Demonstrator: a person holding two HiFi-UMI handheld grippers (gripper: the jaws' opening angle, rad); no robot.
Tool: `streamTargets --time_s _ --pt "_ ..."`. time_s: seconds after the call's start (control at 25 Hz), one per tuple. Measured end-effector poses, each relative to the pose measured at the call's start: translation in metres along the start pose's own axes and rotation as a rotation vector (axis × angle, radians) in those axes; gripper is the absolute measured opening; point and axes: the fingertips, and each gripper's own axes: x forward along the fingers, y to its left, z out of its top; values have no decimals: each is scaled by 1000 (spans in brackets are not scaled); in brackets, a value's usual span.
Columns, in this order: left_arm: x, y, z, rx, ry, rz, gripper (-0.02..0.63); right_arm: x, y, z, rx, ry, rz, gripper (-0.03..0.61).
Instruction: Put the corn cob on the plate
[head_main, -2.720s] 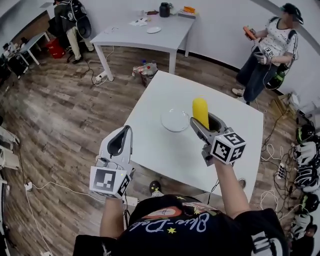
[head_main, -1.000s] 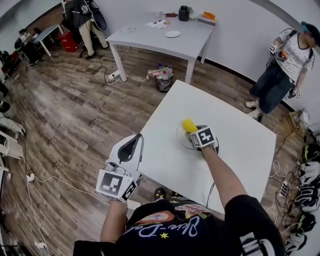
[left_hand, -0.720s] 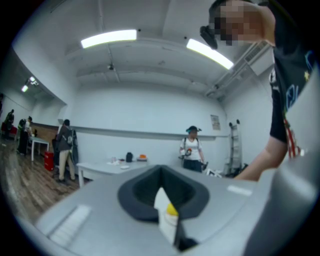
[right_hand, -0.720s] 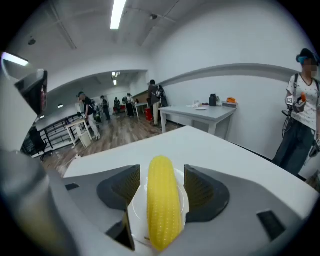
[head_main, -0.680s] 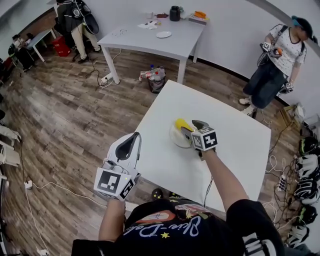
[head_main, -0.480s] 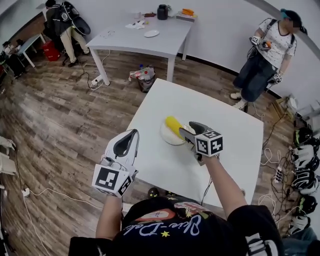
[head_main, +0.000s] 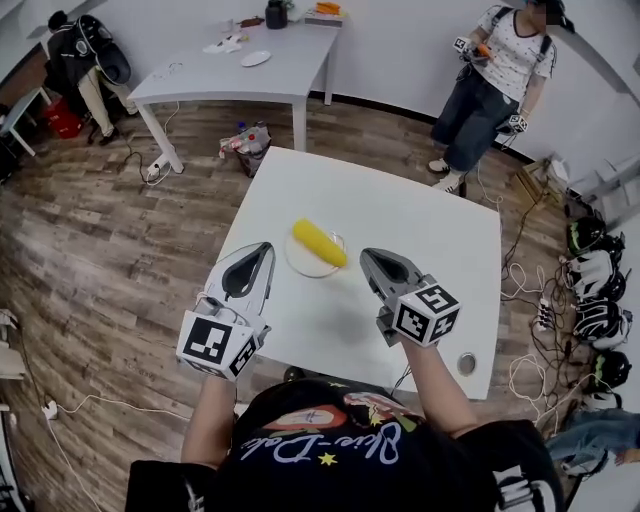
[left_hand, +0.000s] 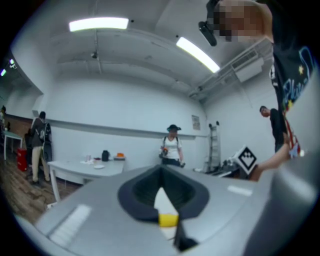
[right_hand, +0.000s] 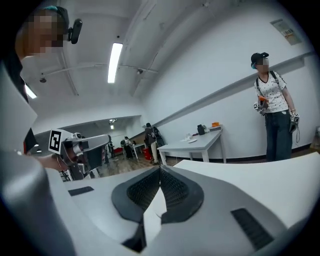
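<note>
The yellow corn cob (head_main: 320, 243) lies slantwise across the clear round plate (head_main: 298, 265) in the middle of the white table (head_main: 420, 230). My right gripper (head_main: 368, 257) hovers just right of the plate, clear of the corn, jaws shut on nothing. My left gripper (head_main: 262, 249) hangs over the table's near left edge beside the plate, also shut and empty. In the left gripper view the jaws (left_hand: 161, 172) meet, and a sliver of the corn cob (left_hand: 168, 219) shows below them. The right gripper view shows its jaws (right_hand: 160, 168) closed, with the left gripper (right_hand: 75, 145) off to the left.
A person (head_main: 492, 80) stands beyond the table's far right corner. A grey table (head_main: 250, 70) with small items stands at the back, another person (head_main: 85, 55) far left. Cables and helmets (head_main: 592, 290) litter the floor on the right. A small round object (head_main: 467, 362) lies near the table's front right.
The right gripper let go of the corn on the plate, drew back up and to the right, and shut. The left gripper drifted closer to the table edge.
</note>
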Motion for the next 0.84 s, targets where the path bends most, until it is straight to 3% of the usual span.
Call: streamTargets --time_s 0.32,0.84 --pt "8 -9 -2 2 5 -21 -5 -10 -10 -8 -71 24 -65 15" --pt "4 -8 -6 4 26 -9 -5 -16 -5 3 -113 -8 -87 16"
